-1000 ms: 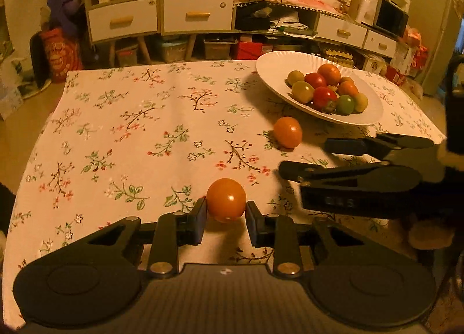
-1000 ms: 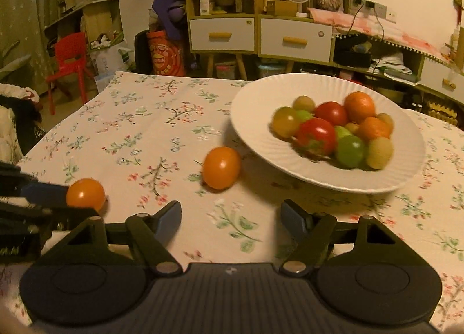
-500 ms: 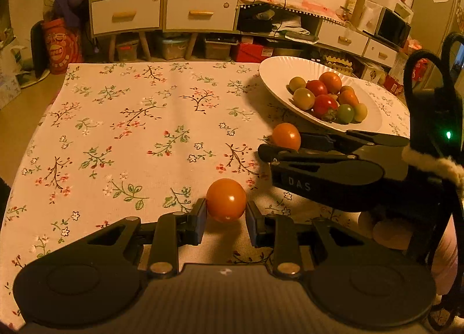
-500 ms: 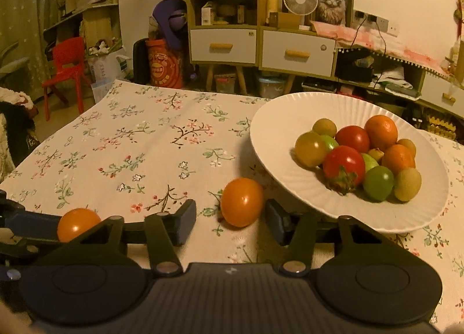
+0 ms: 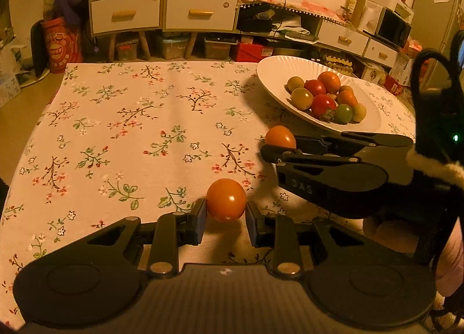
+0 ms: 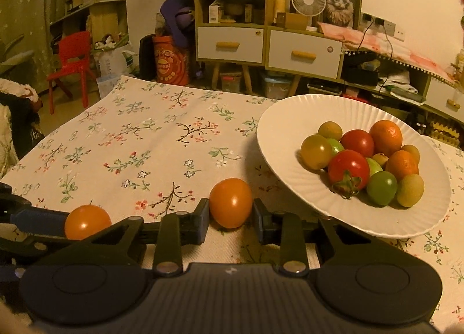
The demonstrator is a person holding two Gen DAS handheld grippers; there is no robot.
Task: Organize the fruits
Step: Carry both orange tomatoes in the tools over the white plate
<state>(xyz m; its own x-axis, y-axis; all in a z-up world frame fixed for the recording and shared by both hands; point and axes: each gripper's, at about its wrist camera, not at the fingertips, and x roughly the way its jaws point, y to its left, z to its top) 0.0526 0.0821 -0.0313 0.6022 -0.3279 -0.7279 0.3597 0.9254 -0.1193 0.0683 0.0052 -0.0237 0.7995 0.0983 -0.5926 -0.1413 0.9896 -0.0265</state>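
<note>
While drawers (image 5: 162, 12) line the far wall, the floral surface (image 5: 130, 131) shows left tongs (image 5: 225, 218) clamping one orange fruit (image 5: 225, 199); right tongs (image 6: 230, 218), just closing, pinch another (image 6: 230, 202).

light: dim, warm orange cast
shadows: soft, under the fruit
edges: fisheye bending, dark corners
focus: sharp

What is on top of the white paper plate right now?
The white paper plate holds a heap of small tomatoes: red, orange, green and yellowish. Whatever lies under the heap is covered. Two orange tomatoes are off it, each in a hand-held gripper.
</note>
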